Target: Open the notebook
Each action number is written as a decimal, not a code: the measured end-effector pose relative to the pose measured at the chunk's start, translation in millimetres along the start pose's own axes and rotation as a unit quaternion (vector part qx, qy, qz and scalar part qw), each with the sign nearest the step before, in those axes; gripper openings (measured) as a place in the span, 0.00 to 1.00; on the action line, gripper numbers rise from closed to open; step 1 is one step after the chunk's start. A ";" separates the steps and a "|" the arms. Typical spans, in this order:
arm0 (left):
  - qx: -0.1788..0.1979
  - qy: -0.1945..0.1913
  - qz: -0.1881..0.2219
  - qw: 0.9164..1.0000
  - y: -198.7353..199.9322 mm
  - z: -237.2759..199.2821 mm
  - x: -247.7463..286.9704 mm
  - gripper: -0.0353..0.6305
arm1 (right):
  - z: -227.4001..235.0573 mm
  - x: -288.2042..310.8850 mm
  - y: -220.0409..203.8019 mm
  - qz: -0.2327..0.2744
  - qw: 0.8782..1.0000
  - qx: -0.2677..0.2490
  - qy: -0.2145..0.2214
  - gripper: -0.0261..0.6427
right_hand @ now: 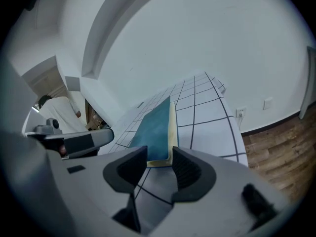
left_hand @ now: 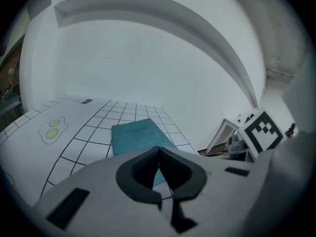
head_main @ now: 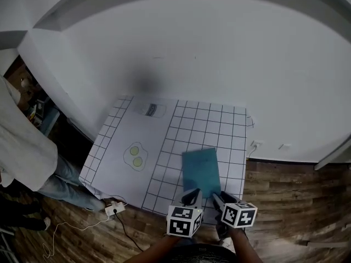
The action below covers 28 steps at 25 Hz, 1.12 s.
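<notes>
A head view looks steeply down on a desk (head_main: 219, 125) covered by a white sheet with a black grid. A closed teal notebook (head_main: 201, 169) lies flat on the right part of the sheet, close to the near edge. A fried-egg drawing (head_main: 135, 156) is printed well to its left.

Both tongs hover at the notebook's near end. The left tongs (head_main: 192, 195) are pressed together with nothing between them. In the left gripper view these tongs (left_hand: 159, 154) point over the cover (left_hand: 136, 135). The right tongs (head_main: 218, 200) stand apart. In the right gripper view the notebook (right_hand: 155, 127) fills the gap ahead of the right tongs (right_hand: 159, 158). Its cream page edge (right_hand: 173, 127) runs beside the right-hand jaw, and neither pad presses on it.

Likely risks from here:
- The open tongs may close on the whole page block, not the cover alone. The closed book would then lift instead of opening.
- The cover looks thin and lies flush on the pages, so a jaw tip may skate over it and catch nothing.
- The sheet looks smooth. A push from the near side may slide the book far across it.
- A pull may drag the book off the near edge.
- If the closed left tongs press down on the cover to steady the book, they pin the very part that must rise.
</notes>
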<state>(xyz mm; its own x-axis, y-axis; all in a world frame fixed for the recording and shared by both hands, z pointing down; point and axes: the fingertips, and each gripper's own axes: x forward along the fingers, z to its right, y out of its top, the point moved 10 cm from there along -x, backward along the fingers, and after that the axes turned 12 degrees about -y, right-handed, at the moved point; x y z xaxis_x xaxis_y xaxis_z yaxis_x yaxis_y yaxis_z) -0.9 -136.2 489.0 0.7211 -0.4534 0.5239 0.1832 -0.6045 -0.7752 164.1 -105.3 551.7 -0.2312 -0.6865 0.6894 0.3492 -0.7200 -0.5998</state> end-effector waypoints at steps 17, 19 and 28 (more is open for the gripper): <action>0.014 -0.043 -0.003 0.999 3.8 -34.6 -24.0 0.07 | -8.5 7.5 3.3 -0.022 0.997 0.031 -0.060 0.29; 0.013 -0.044 -0.001 0.999 3.4 -37.0 -27.7 0.07 | -8.1 6.9 3.2 -0.024 0.997 0.040 -0.065 0.26; 0.008 -0.029 0.011 0.999 4.7 -47.5 -40.4 0.07 | -3.4 7.8 1.4 -0.026 0.992 0.108 -0.066 0.17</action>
<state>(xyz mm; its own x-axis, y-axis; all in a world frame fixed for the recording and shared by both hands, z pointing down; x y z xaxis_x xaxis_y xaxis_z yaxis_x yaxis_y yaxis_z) -60.8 -151.8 480.9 0.7628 -0.4274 0.4853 0.1775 -0.5833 -0.7926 159.8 -112.0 554.9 -0.1384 -0.6200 0.7723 0.5292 -0.7054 -0.4715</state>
